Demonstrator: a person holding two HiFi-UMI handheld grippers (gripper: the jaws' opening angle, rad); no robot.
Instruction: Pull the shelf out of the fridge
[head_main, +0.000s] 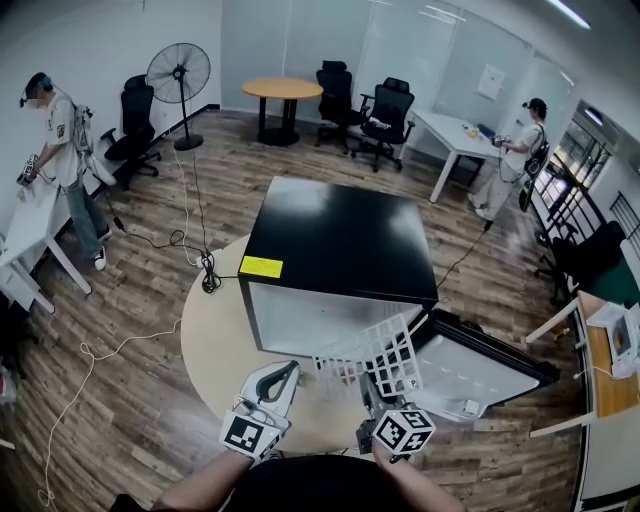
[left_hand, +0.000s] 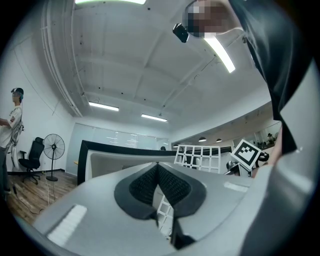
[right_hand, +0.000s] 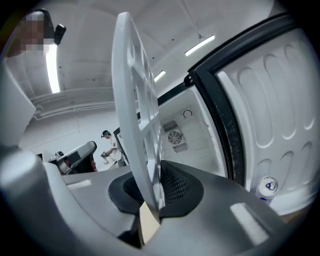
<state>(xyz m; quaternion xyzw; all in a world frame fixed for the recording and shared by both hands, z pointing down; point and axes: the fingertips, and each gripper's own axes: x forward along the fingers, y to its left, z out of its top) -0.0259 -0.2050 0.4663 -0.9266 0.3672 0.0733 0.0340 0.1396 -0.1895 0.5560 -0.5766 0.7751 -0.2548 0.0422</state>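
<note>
1. Fridge: black, set on the round worktop. Its door is swung open, and the vented back wall of the compartment is seen beyond the right fingers.
2. Shelf: white wire grid, held outside the compartment, its edge clamped by the right gripper. It is turned on edge, the long axis running up and away from those fingers.
3. Left gripper: fingers closed together, nothing held. The shelf is seen just beyond them.

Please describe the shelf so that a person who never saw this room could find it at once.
A black fridge stands on the round table, its door open. Before its opening, the right gripper holds the shelf: the only white wire grid there.
</note>
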